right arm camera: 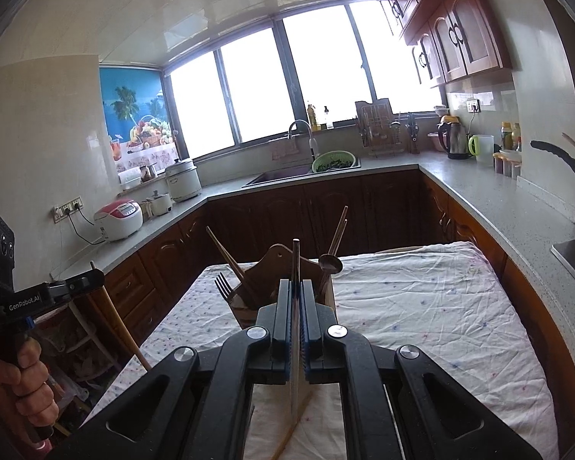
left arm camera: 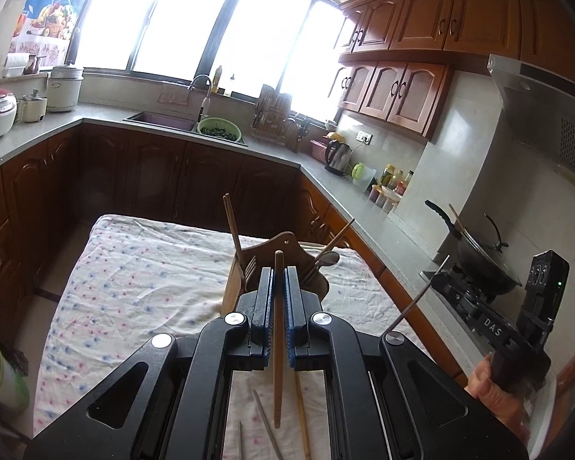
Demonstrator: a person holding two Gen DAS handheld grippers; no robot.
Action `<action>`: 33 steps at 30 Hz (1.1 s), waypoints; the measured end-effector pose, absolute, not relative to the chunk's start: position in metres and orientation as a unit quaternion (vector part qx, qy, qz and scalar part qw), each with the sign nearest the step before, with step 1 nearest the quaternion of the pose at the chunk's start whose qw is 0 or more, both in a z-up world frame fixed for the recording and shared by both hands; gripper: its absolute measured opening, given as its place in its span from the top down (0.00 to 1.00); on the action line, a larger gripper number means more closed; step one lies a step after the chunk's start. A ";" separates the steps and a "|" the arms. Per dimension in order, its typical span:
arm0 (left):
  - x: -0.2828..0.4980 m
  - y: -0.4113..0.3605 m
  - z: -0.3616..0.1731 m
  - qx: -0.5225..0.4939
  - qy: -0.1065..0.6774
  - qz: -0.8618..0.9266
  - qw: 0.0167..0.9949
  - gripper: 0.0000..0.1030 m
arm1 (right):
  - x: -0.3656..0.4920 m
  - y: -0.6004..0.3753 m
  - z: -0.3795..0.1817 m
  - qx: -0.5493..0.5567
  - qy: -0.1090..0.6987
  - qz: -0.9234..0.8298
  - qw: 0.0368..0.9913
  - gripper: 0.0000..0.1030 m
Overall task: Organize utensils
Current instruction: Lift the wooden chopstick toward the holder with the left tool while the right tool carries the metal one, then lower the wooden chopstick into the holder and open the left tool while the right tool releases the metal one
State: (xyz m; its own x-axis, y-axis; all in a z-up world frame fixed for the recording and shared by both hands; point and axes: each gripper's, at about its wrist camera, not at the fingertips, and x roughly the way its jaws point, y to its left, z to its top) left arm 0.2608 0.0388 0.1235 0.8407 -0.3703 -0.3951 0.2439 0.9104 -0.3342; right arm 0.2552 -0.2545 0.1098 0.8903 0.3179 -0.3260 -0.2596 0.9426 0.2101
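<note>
A wooden utensil holder (left arm camera: 283, 247) stands on the cloth-covered table (left arm camera: 142, 280) and holds chopsticks, a fork (left arm camera: 249, 266) and a spoon (left arm camera: 327, 258). My left gripper (left arm camera: 279, 274) is shut on a wooden chopstick (left arm camera: 278, 345), held upright just in front of the holder. My right gripper (right arm camera: 296, 287) is shut on a thin metal utensil (right arm camera: 296, 260), also upright before the holder (right arm camera: 278, 264). The right gripper also shows at the right of the left wrist view (left arm camera: 475, 303), its utensil (left arm camera: 421, 299) sticking out. Loose chopsticks (left arm camera: 303, 418) lie on the cloth under the left gripper.
Grey counters (right arm camera: 490, 195) and dark wood cabinets surround the table on three sides. A sink (right arm camera: 283, 178) with a green colander sits at the back. A wok (left arm camera: 479, 257) stands on the stove at the right. Rice cookers (right arm camera: 120, 224) stand at the left.
</note>
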 end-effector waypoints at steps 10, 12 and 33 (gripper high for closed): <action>0.311 0.041 0.161 -0.142 0.188 -0.146 0.961 0.96 | 0.303 -0.247 0.149 0.081 0.127 0.144 0.978 0.97; 0.321 0.042 0.166 -0.145 0.181 -0.143 0.962 0.96 | 0.312 -0.246 0.154 0.081 0.122 0.142 0.979 0.97; 0.400 0.027 0.123 -0.180 0.152 -0.084 0.968 0.96 | 0.377 -0.244 0.112 0.091 0.124 0.118 0.981 0.97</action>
